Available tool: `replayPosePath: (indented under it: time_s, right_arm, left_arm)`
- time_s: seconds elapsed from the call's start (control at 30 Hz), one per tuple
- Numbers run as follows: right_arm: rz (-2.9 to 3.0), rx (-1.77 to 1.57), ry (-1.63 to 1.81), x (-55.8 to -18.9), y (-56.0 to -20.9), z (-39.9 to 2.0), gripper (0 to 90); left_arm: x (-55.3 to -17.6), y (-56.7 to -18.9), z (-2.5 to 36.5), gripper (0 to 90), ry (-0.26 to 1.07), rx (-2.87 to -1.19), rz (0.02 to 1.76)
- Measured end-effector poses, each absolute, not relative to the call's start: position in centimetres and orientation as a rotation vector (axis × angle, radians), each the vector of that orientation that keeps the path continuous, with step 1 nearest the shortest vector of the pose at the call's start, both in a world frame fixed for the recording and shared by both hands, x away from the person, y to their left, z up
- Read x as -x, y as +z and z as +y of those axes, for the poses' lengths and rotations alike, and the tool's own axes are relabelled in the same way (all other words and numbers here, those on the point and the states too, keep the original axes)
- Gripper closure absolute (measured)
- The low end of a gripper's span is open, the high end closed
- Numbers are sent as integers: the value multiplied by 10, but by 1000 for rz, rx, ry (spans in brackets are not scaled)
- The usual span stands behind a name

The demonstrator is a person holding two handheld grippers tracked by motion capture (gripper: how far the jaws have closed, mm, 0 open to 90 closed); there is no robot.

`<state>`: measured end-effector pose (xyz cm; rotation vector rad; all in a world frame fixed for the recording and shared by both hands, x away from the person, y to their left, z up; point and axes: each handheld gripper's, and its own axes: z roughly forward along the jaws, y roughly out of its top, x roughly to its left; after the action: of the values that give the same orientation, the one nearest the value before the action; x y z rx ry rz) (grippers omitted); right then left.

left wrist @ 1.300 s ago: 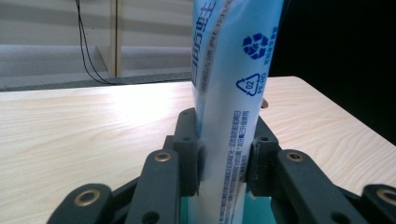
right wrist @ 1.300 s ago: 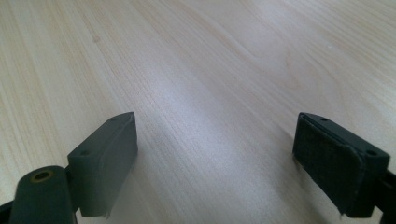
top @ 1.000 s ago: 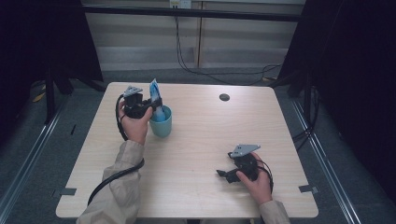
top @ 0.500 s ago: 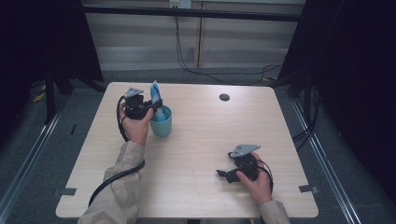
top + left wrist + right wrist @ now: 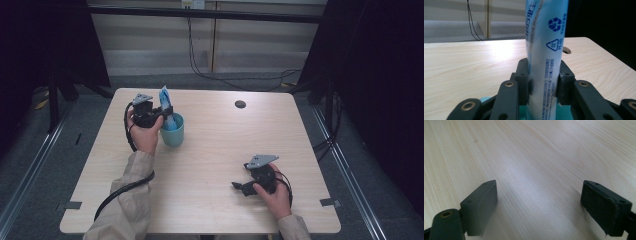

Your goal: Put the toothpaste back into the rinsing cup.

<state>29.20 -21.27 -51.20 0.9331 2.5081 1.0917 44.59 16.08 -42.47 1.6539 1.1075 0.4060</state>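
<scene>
Right now my left fingers [image 5: 524, 82] are clamped on the blue tube [image 5: 546, 50], one pad on each flat side of it, and they have just been easing apart a touch, though the pads press on it in the left gripper view. The tube stands upright with its long axis pointing straight up from the teal cup [image 5: 172, 134]; its lower end sits down inside the cup, and its printed upper part rises above the rim. My left gripper [image 5: 159, 113] comes at it level from the side of the cup nearest the table's left edge, so any further move, as I judge it, runs along that vertical axis: straight up to lift the tube clear, or a release to leave it standing in the cup. My right gripper [image 5: 239, 186] rests on the table [image 5: 225, 145] well apart from the cup, toward the near right corner, its fingers [image 5: 604, 205] spread wide with nothing but bare wood between them. So my left hand [image 5: 145, 137] is the one at the cup and my right hand [image 5: 275, 195] is far from it. Counting: one tube, one cup, and one small dark round hole [image 5: 240, 104] in the table beyond the cup toward the far edge.
</scene>
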Motion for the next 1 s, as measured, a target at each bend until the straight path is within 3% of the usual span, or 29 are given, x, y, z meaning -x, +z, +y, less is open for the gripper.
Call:
replayPosePath:
  time_s: [0.47,0.67,0.87,1.0]
  right_arm:
    - [2510,-929,1094,-292,-512,-213,137]
    - [2512,-926,1094,-292,-512,-213,137]
    - [2514,-925,1096,-292,-512,-212,136]
    - [2514,-923,1096,-292,-512,-212,137]
  left_arm:
    - [-447,-425,165,640,423,-1656,1130]
    - [-448,-428,168,548,424,-1652,1150]
    - [-447,-428,172,526,414,-1641,1157]
    - [-447,-427,171,431,412,-1634,1169]
